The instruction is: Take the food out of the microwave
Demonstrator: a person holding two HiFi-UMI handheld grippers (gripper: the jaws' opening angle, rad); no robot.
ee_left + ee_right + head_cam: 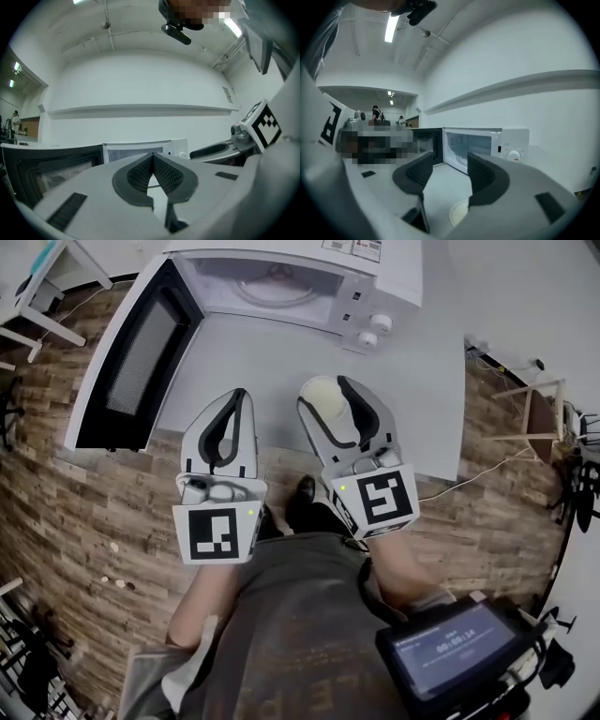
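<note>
two grippers hang above the table (pixel 272 357) edge in the head view; the microwave (pixel 281 282) stands open, cavity bare, and the food (pixel 328 401) lies on the table beneath the right gripper (pixel 326 388). left gripper view: the left gripper (pixel 152 155) has jaws closed tip to tip, empty. right gripper view: jaws half apart, clear of the food. removal looks done; next, likely shutting the door (pixel 141 352).

White microwave (pixel 309 277), black door (pixel 141 352); cream food (pixel 330 395); white table (pixel 281 362); brown wood-plank floor (pixel 84 512); black-and-white square markers (pixel 221 532) on 2 cubes
</note>
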